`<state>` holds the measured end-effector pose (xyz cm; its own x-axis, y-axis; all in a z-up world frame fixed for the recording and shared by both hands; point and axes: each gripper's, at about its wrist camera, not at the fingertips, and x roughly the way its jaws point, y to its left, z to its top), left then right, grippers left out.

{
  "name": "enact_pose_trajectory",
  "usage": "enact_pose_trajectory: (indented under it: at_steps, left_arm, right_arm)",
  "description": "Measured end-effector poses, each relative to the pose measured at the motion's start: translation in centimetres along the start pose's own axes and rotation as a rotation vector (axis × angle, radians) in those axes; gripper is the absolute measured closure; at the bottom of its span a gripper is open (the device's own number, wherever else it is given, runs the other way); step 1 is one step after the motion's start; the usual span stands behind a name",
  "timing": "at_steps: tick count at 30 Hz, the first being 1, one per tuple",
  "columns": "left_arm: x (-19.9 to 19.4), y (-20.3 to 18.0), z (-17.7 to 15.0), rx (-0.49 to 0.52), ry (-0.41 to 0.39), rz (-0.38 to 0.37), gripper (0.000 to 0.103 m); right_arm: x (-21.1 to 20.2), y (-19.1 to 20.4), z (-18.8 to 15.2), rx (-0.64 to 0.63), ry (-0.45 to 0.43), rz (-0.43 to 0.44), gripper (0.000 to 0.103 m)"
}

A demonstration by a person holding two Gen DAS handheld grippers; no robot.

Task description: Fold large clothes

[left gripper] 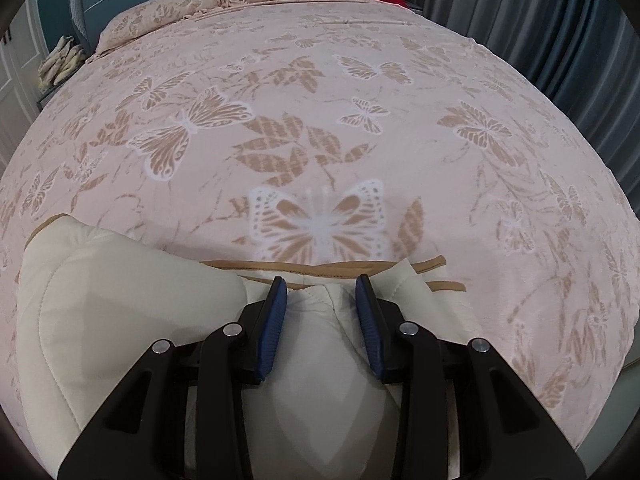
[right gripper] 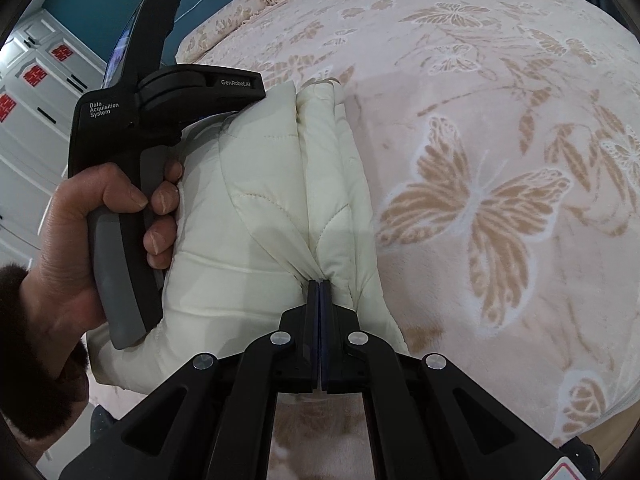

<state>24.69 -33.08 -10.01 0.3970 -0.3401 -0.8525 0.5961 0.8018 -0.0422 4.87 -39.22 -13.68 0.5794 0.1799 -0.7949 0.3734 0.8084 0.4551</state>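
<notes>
A pink butterfly-print bedspread (left gripper: pixel 320 120) covers the bed, and the cream quilted jacket (right gripper: pixel 260 208) lies bunched at its near edge. The left gripper (left gripper: pixel 321 284) hovers wide open over the jacket; the right gripper (right gripper: pixel 319 286), further right, is clamped tight on a fold.

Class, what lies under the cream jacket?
The jacket rests on the butterfly bedspread, which shows all around it. Whatever lies directly beneath the jacket is covered.

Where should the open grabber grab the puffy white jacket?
Probably the raised quilted fold between the left gripper fingers on the white jacket, coming straight down from above. That ridge stands up, thin enough to pinch; the flat panels beside it are too wide.
</notes>
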Motion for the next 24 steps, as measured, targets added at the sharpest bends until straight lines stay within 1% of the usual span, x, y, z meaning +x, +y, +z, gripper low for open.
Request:
enact_pose_trajectory:
  at_steps: [15,20,23,24]
  left_arm:
    - [1.1,0.0,-0.4,0.013,-0.022,0.019,0.068]
    - [1.4,-0.1,-0.4,0.016,-0.021,0.029,0.068]
    - [1.3,-0.1,-0.3,0.013,-0.021,0.024,0.068]
    - [1.2,0.1,-0.3,0.005,-0.023,0.011,0.068]
  right_arm:
    - [1.3,0.7,0.8,-0.007,0.005,-0.029,0.103]
    - [1.7,0.9,1.2,-0.026,0.005,-0.054,0.103]
    - [1.8,1.0,1.4,-0.028,0.003,-0.056,0.103]
    - [1.6,0.9,1.4,-0.026,0.005,-0.049,0.103]
